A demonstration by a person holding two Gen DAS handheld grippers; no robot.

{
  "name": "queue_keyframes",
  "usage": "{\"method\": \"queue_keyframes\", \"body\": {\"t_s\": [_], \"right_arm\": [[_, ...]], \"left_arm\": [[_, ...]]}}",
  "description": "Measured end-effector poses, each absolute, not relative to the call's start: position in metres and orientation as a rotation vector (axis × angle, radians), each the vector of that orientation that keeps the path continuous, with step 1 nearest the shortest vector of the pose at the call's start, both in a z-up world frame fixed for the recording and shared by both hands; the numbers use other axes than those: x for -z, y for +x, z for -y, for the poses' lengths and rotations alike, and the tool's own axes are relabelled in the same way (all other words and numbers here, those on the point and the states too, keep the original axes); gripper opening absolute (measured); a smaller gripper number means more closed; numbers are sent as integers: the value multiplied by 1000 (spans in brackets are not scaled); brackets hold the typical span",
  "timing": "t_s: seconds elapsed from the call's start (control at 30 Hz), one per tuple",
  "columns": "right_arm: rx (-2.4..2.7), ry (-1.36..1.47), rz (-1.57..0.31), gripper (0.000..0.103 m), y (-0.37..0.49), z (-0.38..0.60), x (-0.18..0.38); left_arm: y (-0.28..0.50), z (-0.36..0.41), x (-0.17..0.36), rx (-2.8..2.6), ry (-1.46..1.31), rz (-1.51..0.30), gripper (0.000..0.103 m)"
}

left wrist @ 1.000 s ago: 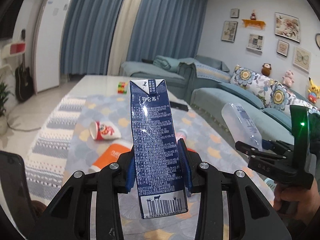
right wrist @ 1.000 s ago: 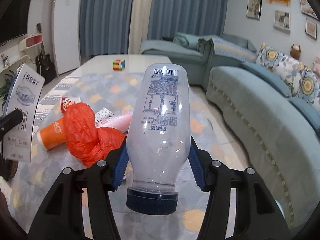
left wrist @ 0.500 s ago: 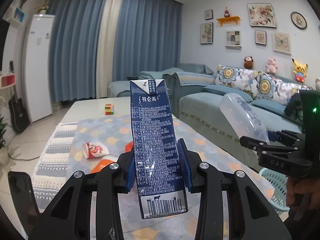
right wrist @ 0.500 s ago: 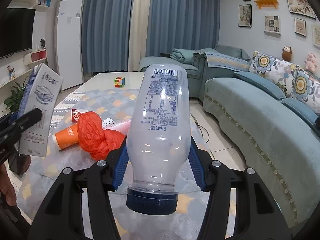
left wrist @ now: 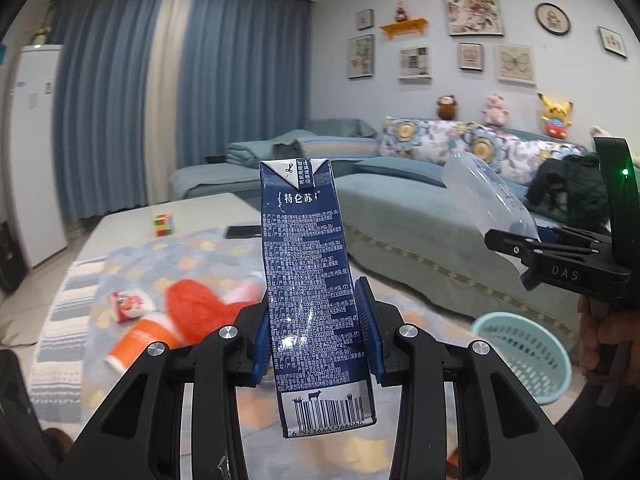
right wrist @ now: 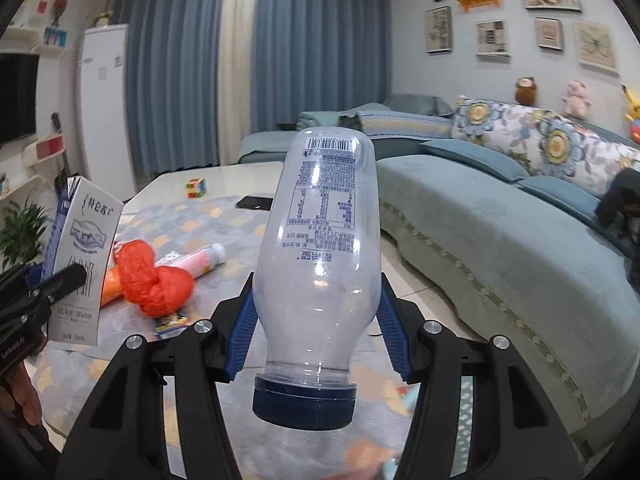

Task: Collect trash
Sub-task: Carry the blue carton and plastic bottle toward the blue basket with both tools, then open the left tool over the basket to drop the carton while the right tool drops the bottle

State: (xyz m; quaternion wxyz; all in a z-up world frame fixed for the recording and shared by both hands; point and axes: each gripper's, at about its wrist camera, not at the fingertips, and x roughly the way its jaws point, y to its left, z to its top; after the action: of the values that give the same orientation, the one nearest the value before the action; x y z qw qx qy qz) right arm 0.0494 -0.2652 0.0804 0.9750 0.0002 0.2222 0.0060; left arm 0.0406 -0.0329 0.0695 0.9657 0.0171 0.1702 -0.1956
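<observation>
Above table, left gripper (left wrist: 316, 338) clamps navy 特仑苏 milk carton (left wrist: 312, 280), barcode 6923644266066; right gripper (right wrist: 316, 320) clamps clear bottle (right wrist: 320, 248), label possibly 新希望.

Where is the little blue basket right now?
In the left wrist view, the light blue basket sits low on the right, on the floor in front of the sofa, below the right tongs holding the clear bottle.

I see the carton (left wrist: 312, 288) between my left gripper's (left wrist: 316, 340) pads, the bottle (right wrist: 320, 248) between my right gripper's (right wrist: 316, 328), the basket (left wrist: 524, 356) below right, table (left wrist: 132, 236) trash behind.
</observation>
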Motion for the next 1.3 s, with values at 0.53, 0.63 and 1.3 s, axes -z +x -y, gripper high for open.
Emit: {"method": "queue_keyframes", "body": {"t_s": [0.53, 0.63, 1.3], "right_arm": [[231, 177, -505, 52, -22, 435, -53], [263, 190, -527, 52, -27, 457, -47], [250, 266, -584, 58, -31, 480, -37]], "left_arm": [[33, 210, -29, 743, 33, -480, 35], [35, 235, -25, 772, 47, -494, 36], [54, 252, -6, 773, 113, -597, 51]]}}
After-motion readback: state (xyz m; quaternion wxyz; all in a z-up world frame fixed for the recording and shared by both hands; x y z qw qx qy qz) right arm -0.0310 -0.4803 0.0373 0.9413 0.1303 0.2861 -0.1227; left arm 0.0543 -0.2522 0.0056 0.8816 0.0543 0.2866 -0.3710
